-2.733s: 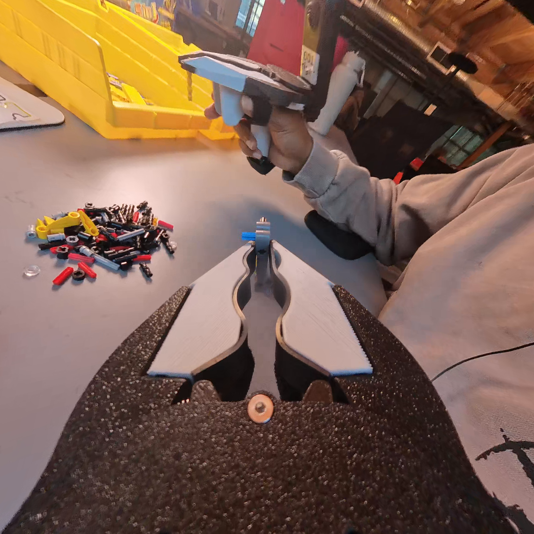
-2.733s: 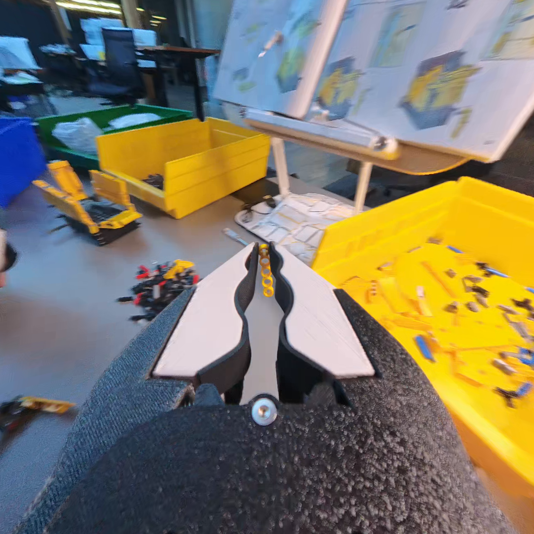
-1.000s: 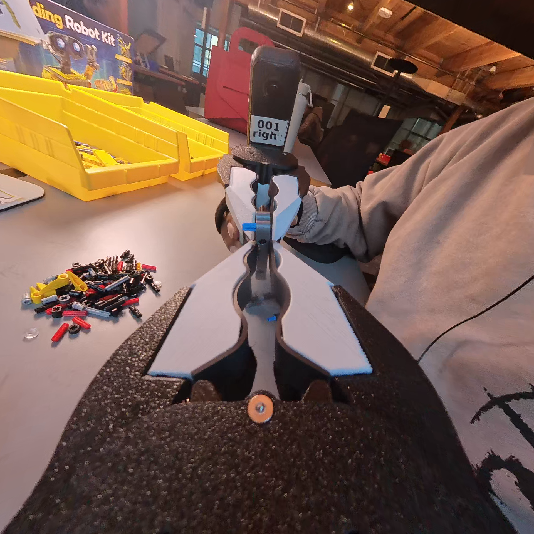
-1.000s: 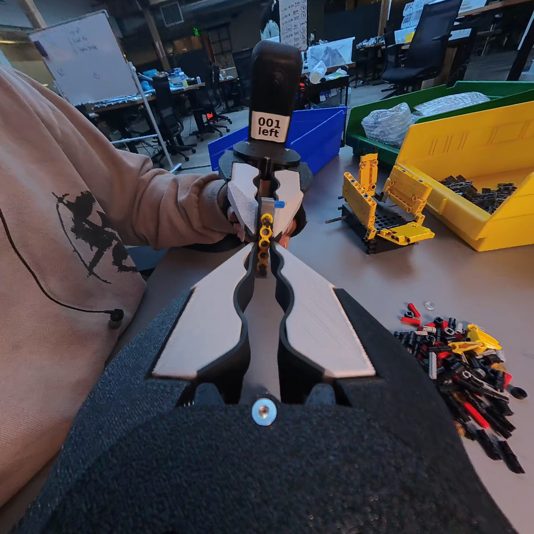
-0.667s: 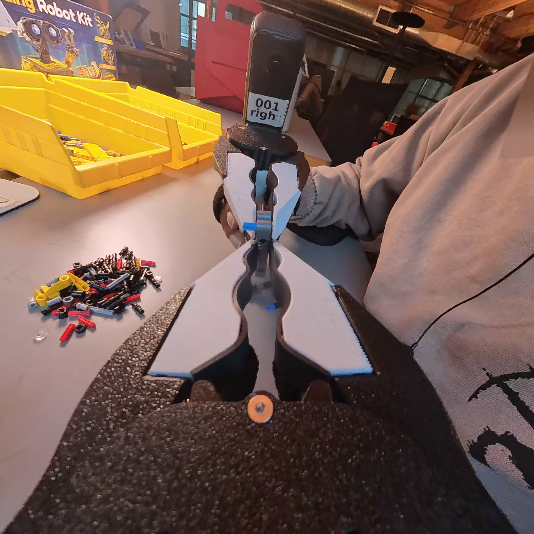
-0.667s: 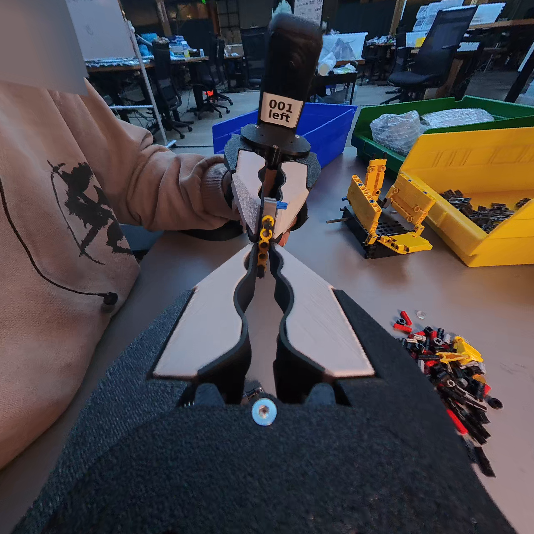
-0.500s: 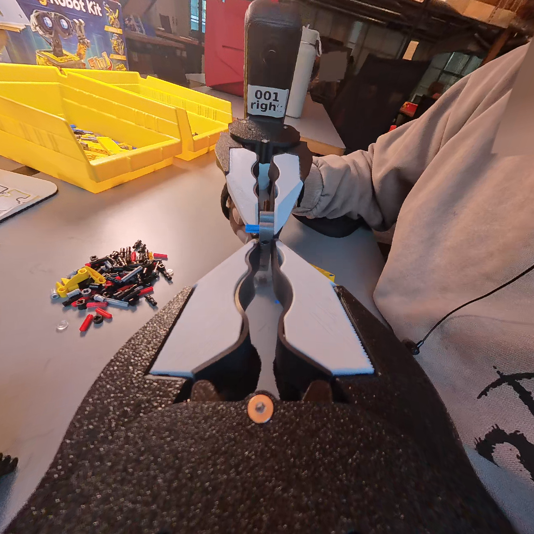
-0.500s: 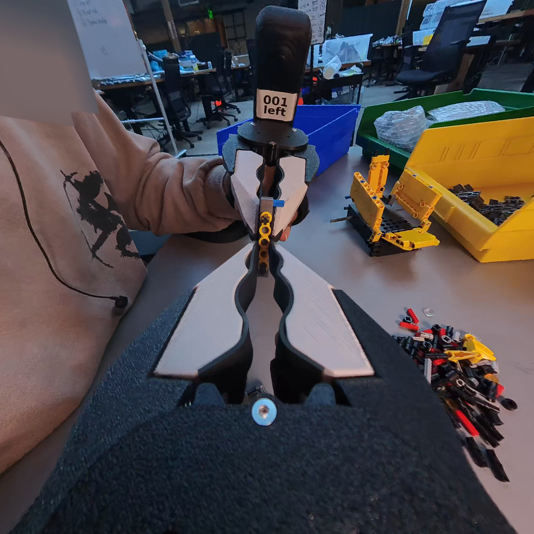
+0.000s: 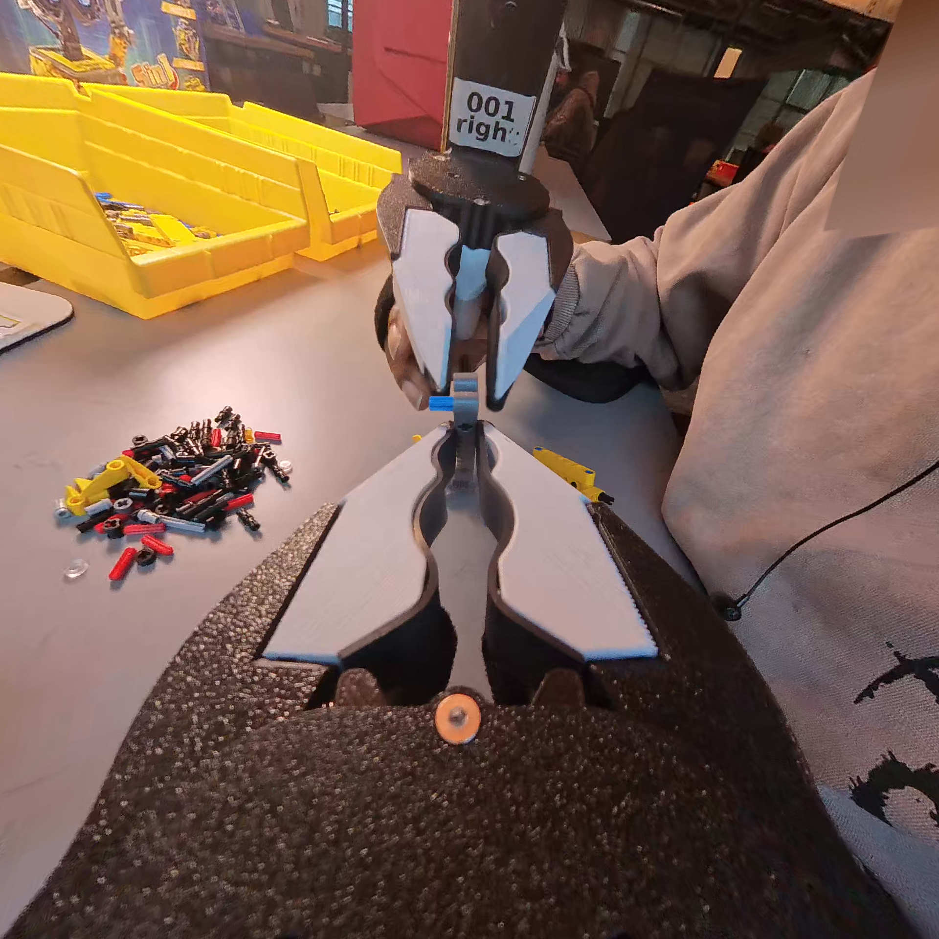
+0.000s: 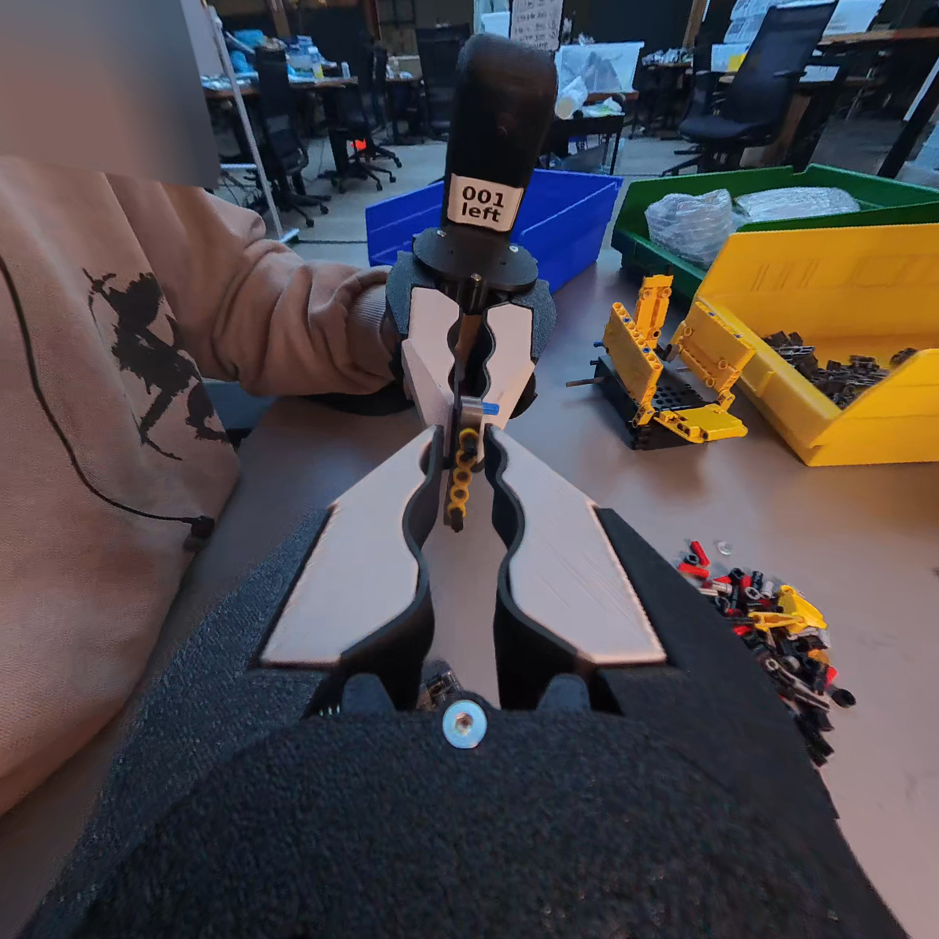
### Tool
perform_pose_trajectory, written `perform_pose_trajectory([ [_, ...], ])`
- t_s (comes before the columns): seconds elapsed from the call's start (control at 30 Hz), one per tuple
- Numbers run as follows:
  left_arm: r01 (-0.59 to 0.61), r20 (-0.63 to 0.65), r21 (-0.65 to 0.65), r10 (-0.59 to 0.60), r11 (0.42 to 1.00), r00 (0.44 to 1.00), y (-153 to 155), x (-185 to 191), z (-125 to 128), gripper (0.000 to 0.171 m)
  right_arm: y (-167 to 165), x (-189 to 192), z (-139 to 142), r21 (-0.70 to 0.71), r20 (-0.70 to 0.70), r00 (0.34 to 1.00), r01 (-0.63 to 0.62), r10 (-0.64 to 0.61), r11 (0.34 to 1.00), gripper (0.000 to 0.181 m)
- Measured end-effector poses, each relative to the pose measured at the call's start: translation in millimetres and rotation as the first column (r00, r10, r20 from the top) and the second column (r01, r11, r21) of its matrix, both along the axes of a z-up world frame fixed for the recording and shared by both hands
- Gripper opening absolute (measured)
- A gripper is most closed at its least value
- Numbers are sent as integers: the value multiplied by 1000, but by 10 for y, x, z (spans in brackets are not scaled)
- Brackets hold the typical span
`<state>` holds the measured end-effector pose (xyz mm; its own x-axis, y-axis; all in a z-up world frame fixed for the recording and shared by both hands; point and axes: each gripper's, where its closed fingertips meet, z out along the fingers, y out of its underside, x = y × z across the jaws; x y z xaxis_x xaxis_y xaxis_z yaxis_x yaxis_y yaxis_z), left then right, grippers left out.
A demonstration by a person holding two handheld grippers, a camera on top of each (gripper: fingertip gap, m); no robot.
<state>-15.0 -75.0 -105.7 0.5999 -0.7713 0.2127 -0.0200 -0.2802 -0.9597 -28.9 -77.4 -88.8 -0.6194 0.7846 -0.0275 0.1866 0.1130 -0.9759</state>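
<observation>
Left wrist view: the left gripper (image 9: 465, 432) clamps a grey piece (image 9: 465, 401), while the right gripper (image 10: 460, 437) stands parted around a yellow beam (image 10: 461, 480), tips nearly meeting.

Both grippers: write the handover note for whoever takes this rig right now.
Left gripper: shut on a grey piece with a blue pin sticking out sideways, held above the table.
Right gripper: tip to tip with the left. A yellow beam sits between its jaws, which stand slightly apart; grip unclear.
The beam's far end meets the grey piece; whether they are joined cannot be told.
On the table: pile of small parts, part-built yellow model, loose yellow piece.
</observation>
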Motion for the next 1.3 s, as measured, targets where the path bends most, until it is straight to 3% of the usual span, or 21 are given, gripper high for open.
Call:
perform_pose_trajectory([
  [0.3, 5, 1, 41, -5, 999, 1000, -67, 23, 46, 12, -48, 14, -28, -29, 15, 999, -28, 28, 999, 6],
  [0.4, -29, -48, 89, 33, 996, 998, -42, -1, 83, 5, -51, 0, 10, -59, -7, 1000, -22, 22, 998, 6],
  [0.67, -61, 63, 115, 54, 991, 997, -52, -39, 348, 4, -35, 36, 228, -129, -101, 995, -36, 23, 991, 5],
  [1.07, -63, 137, 96, 49, 993, 989, -48, -79, 396, 5, 14, 48, 218, -215, -85, 995, -62, 45, 975, 4],
  [1.23, -75, 191, 78, 59, 994, 980, -4, -128, 396, 5, 44, -20, 213, -242, -73, 997, -37, 20, 970, 8],
  [1.3, -77, 195, 87, 58, 993, 979, 1, -113, 419, 5, -14, -31, 105, -191, -40, 999, -39, 32, 981, 23],
])
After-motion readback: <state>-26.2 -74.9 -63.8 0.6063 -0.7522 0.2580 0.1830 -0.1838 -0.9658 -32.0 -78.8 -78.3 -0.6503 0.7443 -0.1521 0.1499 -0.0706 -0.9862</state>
